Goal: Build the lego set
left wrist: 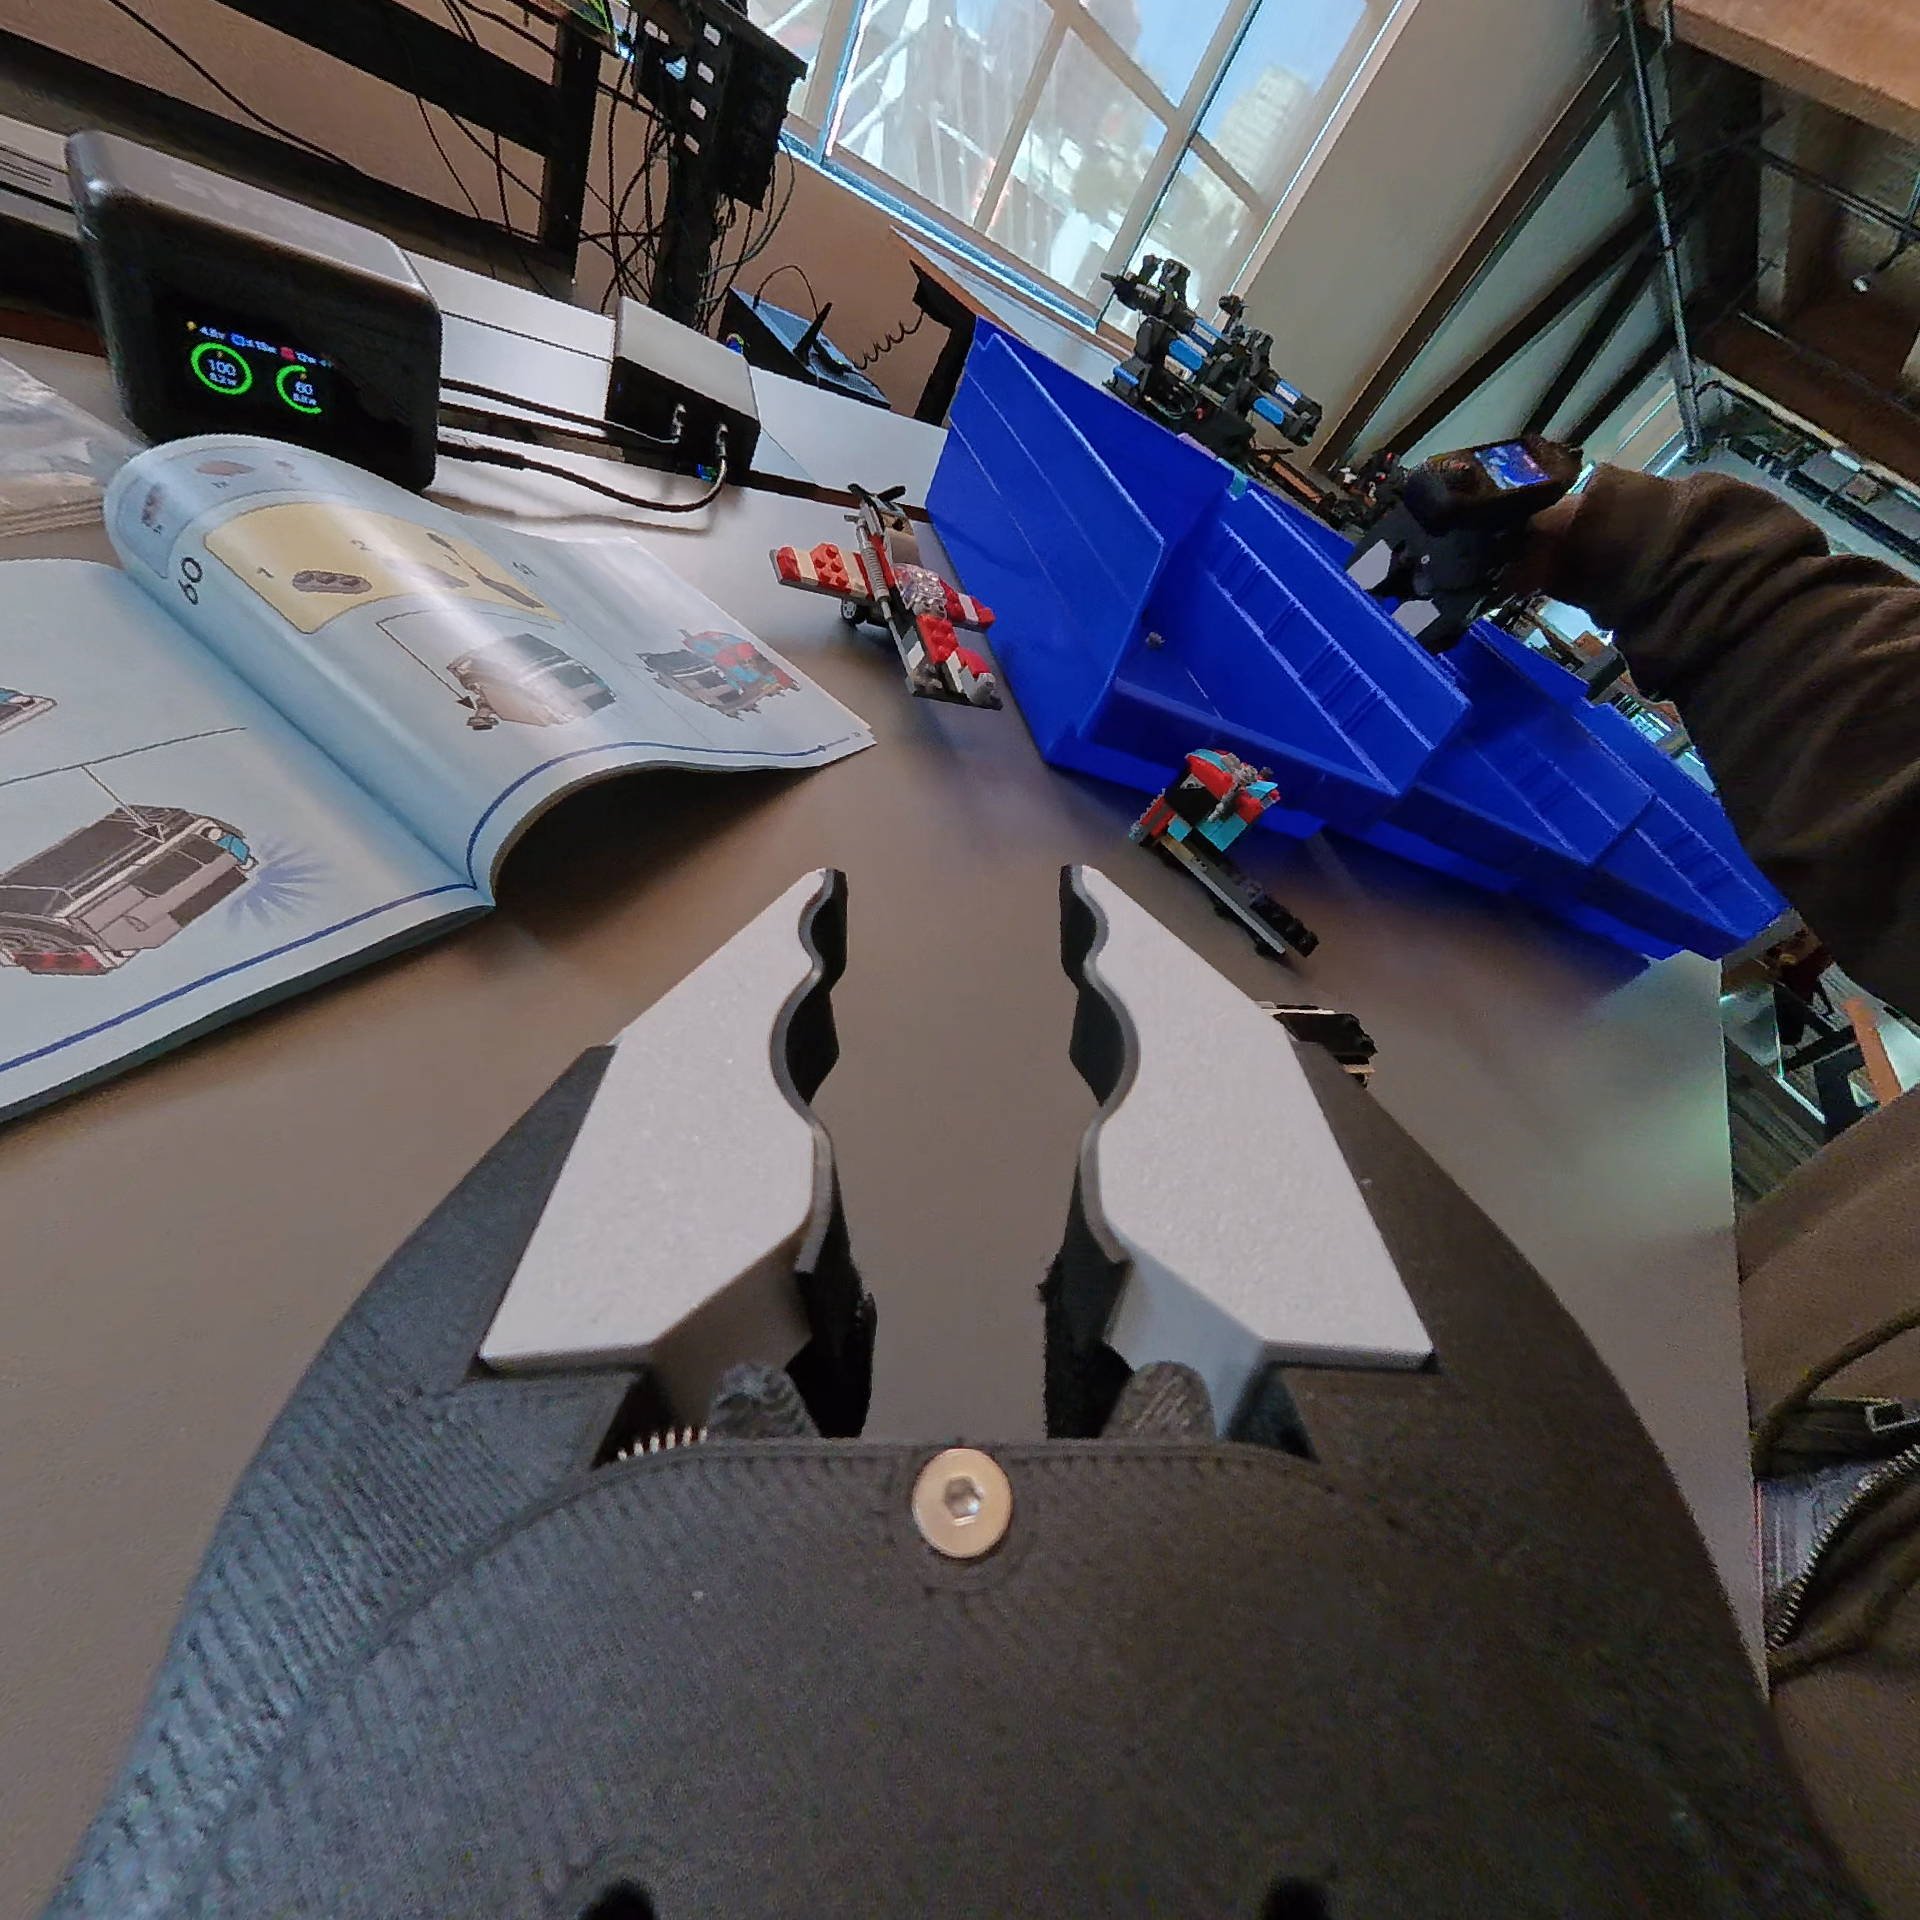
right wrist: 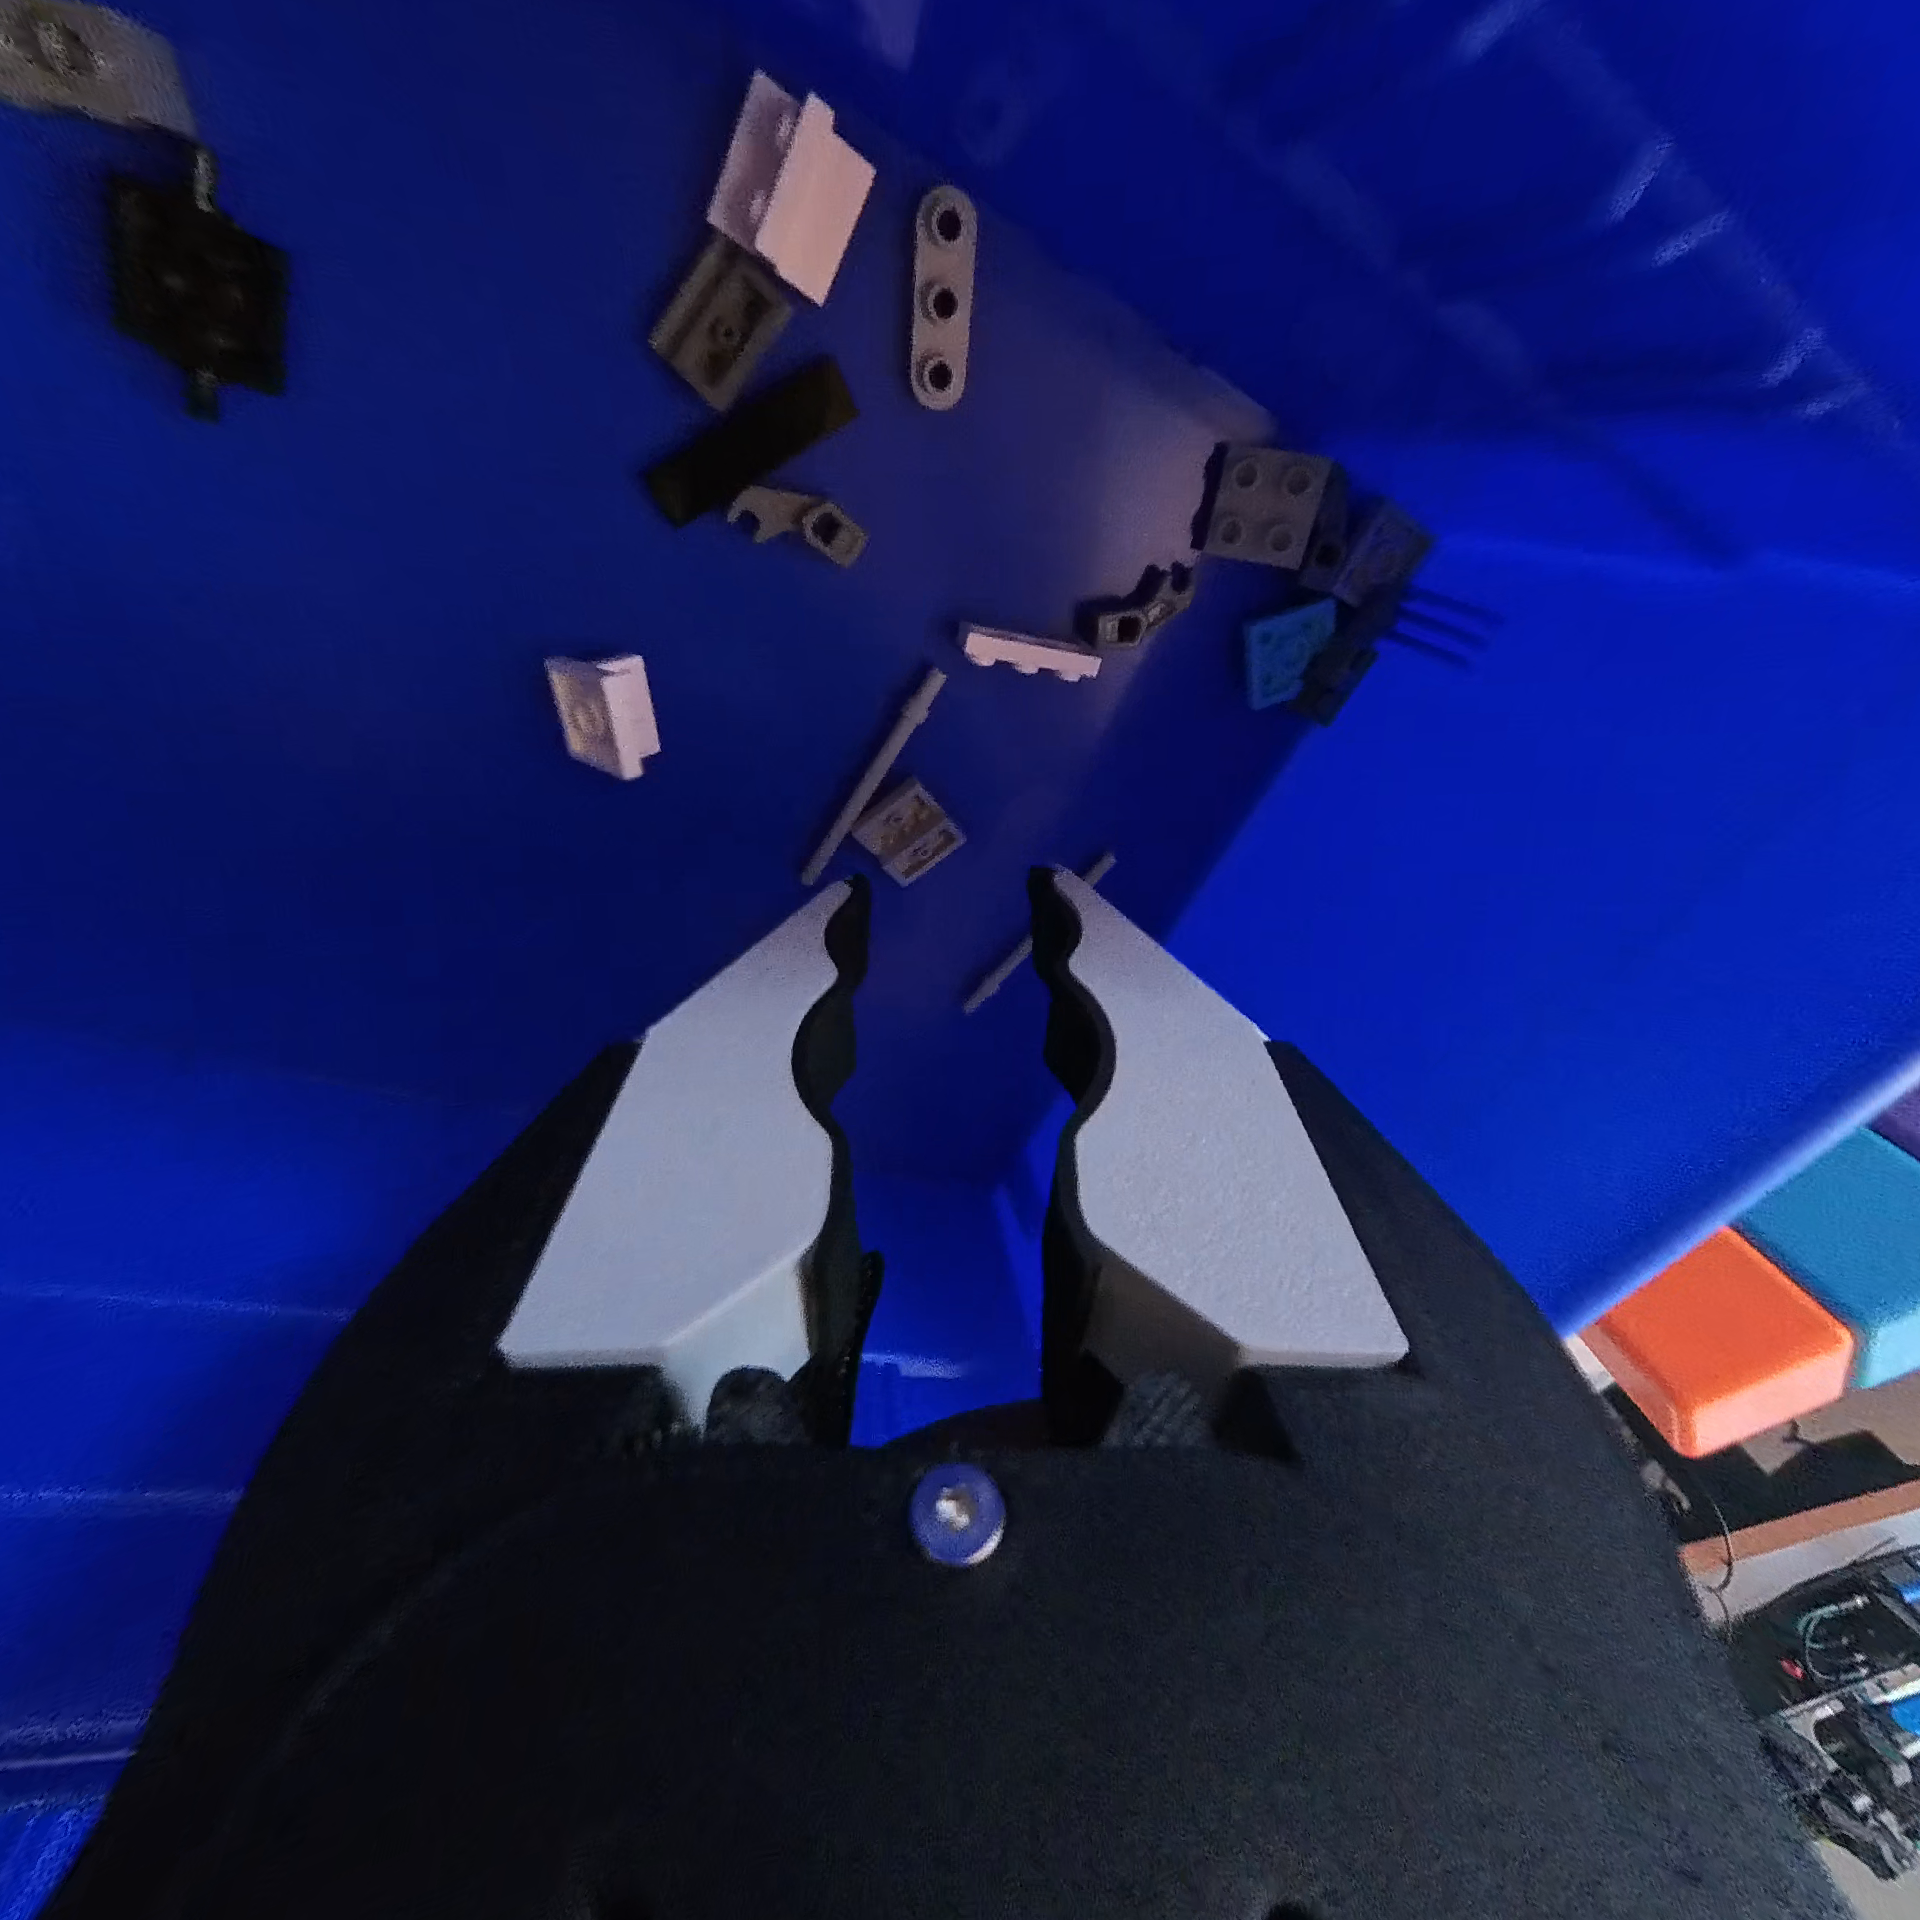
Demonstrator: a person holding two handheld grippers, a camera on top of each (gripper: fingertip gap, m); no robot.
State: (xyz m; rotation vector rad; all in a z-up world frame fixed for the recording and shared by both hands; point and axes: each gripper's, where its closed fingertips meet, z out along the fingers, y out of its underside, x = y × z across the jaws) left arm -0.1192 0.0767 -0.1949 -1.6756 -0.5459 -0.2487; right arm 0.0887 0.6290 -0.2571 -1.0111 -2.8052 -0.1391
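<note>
The left gripper (left wrist: 951, 883) hung low over the dark table (left wrist: 727, 1039) with its jaws moderately apart and nothing between them, only bare tabletop. Nearest on its right side lay a small brick model in red, teal and black (left wrist: 1221, 831), resting against the foot of a blue bin (left wrist: 1091, 582); a black brick piece (left wrist: 1325, 1034) peeked out just beside the right finger. To the left an open instruction booklet (left wrist: 312, 727) lay flat, one page curling up. Farther off, a red-and-white brick aeroplane (left wrist: 904, 613) stood near the bin's corner, and behind the booklet sat a black device with a lit screen (left wrist: 260, 312).

The right gripper (right wrist: 945, 883) pointed down into the blue bin (right wrist: 312, 935), jaws apart at a middling width and gripping nothing. Just ahead of the tips lay a small printed grey tile (right wrist: 909, 831) beside a thin grey rod (right wrist: 873, 779); a second thin rod (right wrist: 1003, 971) ran partly under the right finger. Further out were scattered a white brick (right wrist: 603, 717), a grey three-hole beam (right wrist: 943, 301), a black tile (right wrist: 753, 442) and a grey studded plate (right wrist: 1268, 504) in the bin's corner.
</note>
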